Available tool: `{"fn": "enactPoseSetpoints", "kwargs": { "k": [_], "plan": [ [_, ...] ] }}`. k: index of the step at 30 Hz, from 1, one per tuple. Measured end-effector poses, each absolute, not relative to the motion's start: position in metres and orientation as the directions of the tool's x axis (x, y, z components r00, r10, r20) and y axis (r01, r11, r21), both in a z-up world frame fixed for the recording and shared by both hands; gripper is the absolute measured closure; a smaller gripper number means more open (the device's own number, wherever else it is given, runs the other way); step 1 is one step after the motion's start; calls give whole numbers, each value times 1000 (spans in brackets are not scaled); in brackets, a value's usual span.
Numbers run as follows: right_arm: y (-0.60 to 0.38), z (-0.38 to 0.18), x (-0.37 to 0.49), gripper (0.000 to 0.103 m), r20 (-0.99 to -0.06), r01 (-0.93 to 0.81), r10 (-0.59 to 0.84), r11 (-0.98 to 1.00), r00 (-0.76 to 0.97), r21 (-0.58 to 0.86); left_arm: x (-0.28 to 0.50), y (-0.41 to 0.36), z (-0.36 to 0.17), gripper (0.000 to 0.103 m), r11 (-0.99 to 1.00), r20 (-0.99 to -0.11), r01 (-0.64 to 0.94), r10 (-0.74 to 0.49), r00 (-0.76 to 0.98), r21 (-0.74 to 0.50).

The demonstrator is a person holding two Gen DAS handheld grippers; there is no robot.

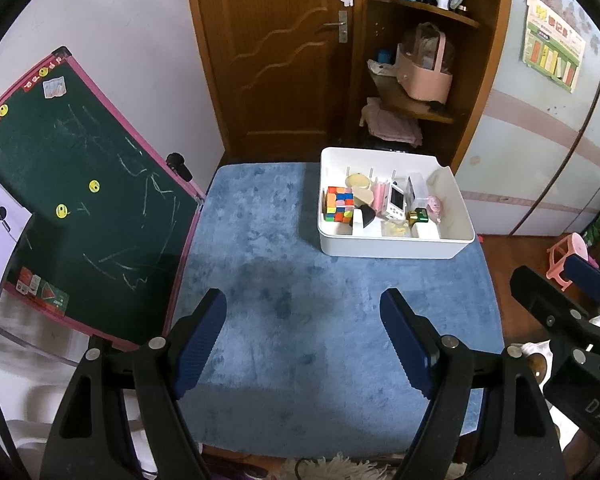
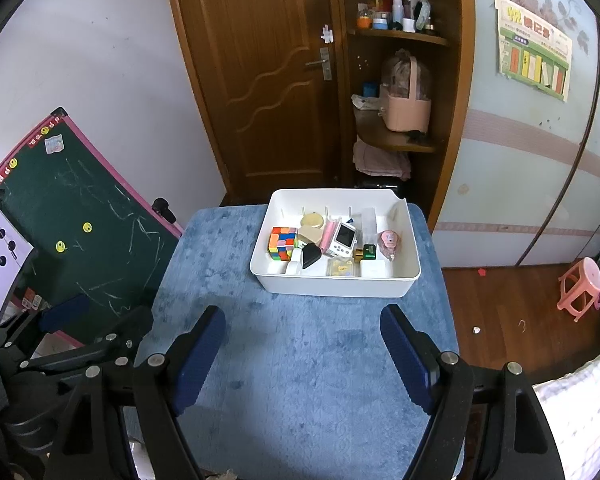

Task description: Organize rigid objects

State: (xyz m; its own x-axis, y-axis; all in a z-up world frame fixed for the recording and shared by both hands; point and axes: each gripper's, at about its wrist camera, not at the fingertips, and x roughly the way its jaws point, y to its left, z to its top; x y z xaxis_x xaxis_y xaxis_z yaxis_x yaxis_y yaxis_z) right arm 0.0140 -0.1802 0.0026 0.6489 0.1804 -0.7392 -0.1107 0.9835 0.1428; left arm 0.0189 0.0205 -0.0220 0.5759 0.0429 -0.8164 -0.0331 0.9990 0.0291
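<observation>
A white plastic bin (image 1: 396,245) (image 2: 332,285) stands at the far right of a blue plush table top (image 1: 300,320) (image 2: 308,360). Inside it lie a colourful puzzle cube (image 1: 339,204) (image 2: 283,243), a small white toy camera (image 1: 396,201) (image 2: 343,239), a round beige tin (image 2: 312,221), a black wedge (image 2: 311,255), a green block (image 2: 369,252) and a pink figure (image 2: 388,240). My left gripper (image 1: 304,336) hangs open over bare cloth, well short of the bin. My right gripper (image 2: 304,344) is open too, just before the bin's near wall. Neither holds anything.
A green chalkboard with a pink frame (image 1: 80,184) (image 2: 80,216) leans at the table's left edge. Behind the table are a wooden door (image 1: 276,52) and corner shelves with a pink basket (image 1: 424,76). A pink stool (image 2: 580,288) stands on the wooden floor to the right.
</observation>
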Motion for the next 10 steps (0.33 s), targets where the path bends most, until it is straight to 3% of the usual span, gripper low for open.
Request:
{"fn": "enactPoseSetpoints", "kwargs": {
  "k": [10],
  "plan": [
    [-180,1,13,23,-742,-113,183,983,645,144,16,18,-23,21,999,-824,-29,38,566,27]
  ]
}}
